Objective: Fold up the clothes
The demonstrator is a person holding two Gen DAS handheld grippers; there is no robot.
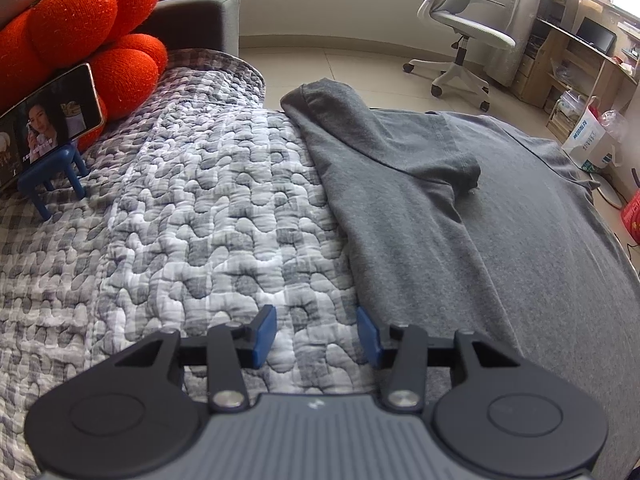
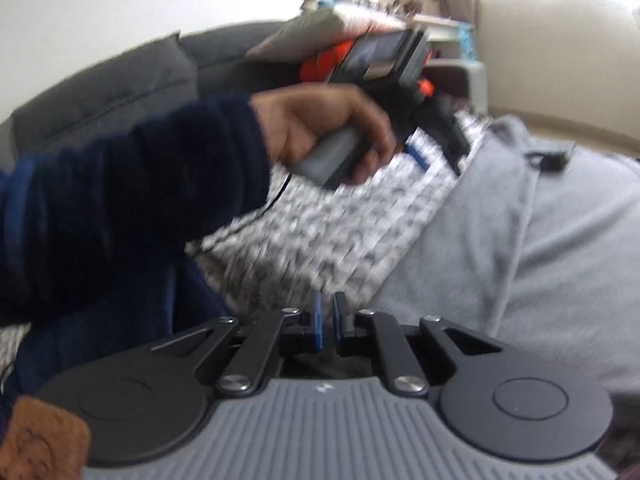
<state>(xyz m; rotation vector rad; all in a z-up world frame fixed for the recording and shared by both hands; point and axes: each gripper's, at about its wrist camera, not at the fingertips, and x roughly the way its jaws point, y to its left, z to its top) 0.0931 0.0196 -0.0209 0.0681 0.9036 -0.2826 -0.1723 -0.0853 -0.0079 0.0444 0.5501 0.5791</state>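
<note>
On quilt (image 1: 192,208) – grey T-shirt (image 1: 460,232) part-folded | left hand-held gripper (image 1: 316,336) empty

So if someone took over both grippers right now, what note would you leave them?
Left gripper: open, empty, above the quilt beside the shirt's near edge.
Right gripper: fingers a narrow gap apart, nothing between them.
Grey T-shirt: flat on the quilt, left side and sleeve folded inward over the body.
Done: first side fold.
Left: probably the opposite side, then fold lengthwise.
</note>
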